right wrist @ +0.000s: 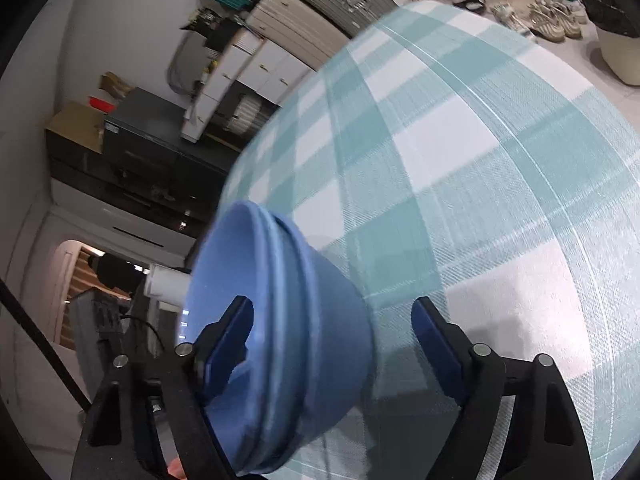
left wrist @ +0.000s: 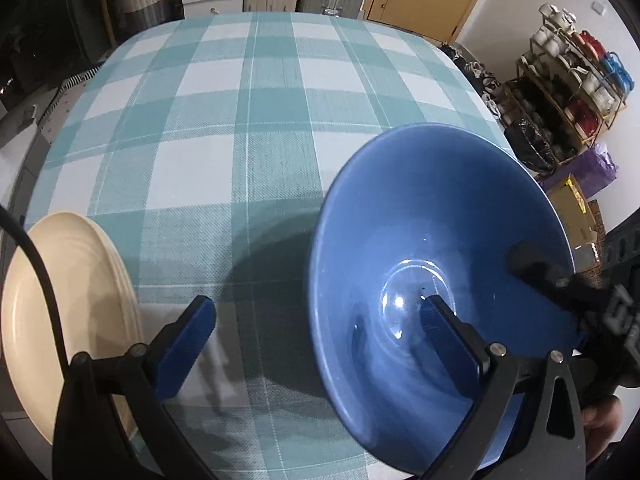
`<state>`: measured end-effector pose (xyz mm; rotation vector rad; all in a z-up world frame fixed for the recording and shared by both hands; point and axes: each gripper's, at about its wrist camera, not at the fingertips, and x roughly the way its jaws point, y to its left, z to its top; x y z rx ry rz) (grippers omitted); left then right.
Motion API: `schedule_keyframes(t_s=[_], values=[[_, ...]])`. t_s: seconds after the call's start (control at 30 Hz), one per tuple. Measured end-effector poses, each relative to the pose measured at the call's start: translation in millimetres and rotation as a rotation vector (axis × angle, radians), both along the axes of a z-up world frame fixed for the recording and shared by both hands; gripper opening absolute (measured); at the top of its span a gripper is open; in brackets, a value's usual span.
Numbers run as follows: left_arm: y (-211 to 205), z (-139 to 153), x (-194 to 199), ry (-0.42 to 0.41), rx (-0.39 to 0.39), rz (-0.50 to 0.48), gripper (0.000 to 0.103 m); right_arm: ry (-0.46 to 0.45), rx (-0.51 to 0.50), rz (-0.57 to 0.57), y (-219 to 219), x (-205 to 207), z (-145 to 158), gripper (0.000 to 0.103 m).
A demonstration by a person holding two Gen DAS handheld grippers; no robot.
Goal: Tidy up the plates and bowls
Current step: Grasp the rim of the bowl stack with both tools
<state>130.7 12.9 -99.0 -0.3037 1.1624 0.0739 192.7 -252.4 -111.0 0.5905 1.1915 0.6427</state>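
A stack of blue bowls (left wrist: 420, 248) stands on the teal checked tablecloth (left wrist: 248, 120), right of centre in the left wrist view. My left gripper (left wrist: 316, 332) is open; its right finger (left wrist: 452, 344) reaches inside the top bowl, its left finger outside. A cream plate (left wrist: 60, 308) lies at the left. In the right wrist view the nested blue bowls (right wrist: 288, 332) show from the side. My right gripper (right wrist: 332, 340) is open, straddling the bowl rim, with its left finger (right wrist: 228, 344) inside the bowl. The right gripper also shows in the left wrist view (left wrist: 560, 280).
The table's far edge (left wrist: 280, 16) borders drawers and suitcases. A shelf rack (left wrist: 568, 80) with shoes and boxes stands at the right. Shoes (right wrist: 536, 12) lie on the floor beyond the table. The tablecloth (right wrist: 480, 160) stretches ahead of the bowls.
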Motion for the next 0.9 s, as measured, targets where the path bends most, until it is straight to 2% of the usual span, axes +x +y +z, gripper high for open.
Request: schedule_keyframes(t_s=[0.03,0.13,0.23,0.37,0.4,0.43,0.5,0.57,0.6,0.67,0.8,0.9], values=[[2,-1,-1,0.002,-0.028,0.006,0.102,0.024,0.015,0.004,0,1,-4,0.063],[3,-4,0,0.017,-0.103,0.001,0.102,0.032,0.004,-0.002,-1,1,-7,0.063],[1,-2,-3,-0.013,-0.079,0.013,0.102,0.011,-0.013,-0.001,0,0,-4,0.058],[5,2,-5,-0.061,-0.134,0.004,0.101,-0.002,-0.022,0.007,3,-3,-2,0.05],[4,3,-5,-0.063,-0.13,-0.007,0.101,-0.007,-0.029,0.008,4,-2,-1,0.05],[1,2,-4,-0.051,-0.09,-0.016,0.1,-0.011,-0.037,0.011,5,-3,-1,0.049],[-4,0,-2,-0.038,-0.033,-0.033,0.089,-0.011,-0.063,0.019,9,-3,-1,0.049],[-10,-3,0,-0.016,0.006,-0.057,0.067,-0.015,-0.123,0.019,14,-5,-1,0.049],[-10,-4,0,-0.015,0.006,-0.061,0.063,-0.022,-0.16,0.026,18,-6,-1,0.048],[-12,-6,0,-0.018,-0.013,-0.069,0.044,-0.021,-0.183,0.052,26,-8,-2,0.035],[-14,-9,0,-0.019,-0.022,-0.075,0.026,-0.036,-0.198,0.05,29,-9,0,0.034],[-15,-5,-2,-0.035,-0.021,-0.07,0.024,-0.036,-0.19,0.033,24,-9,-1,0.029]])
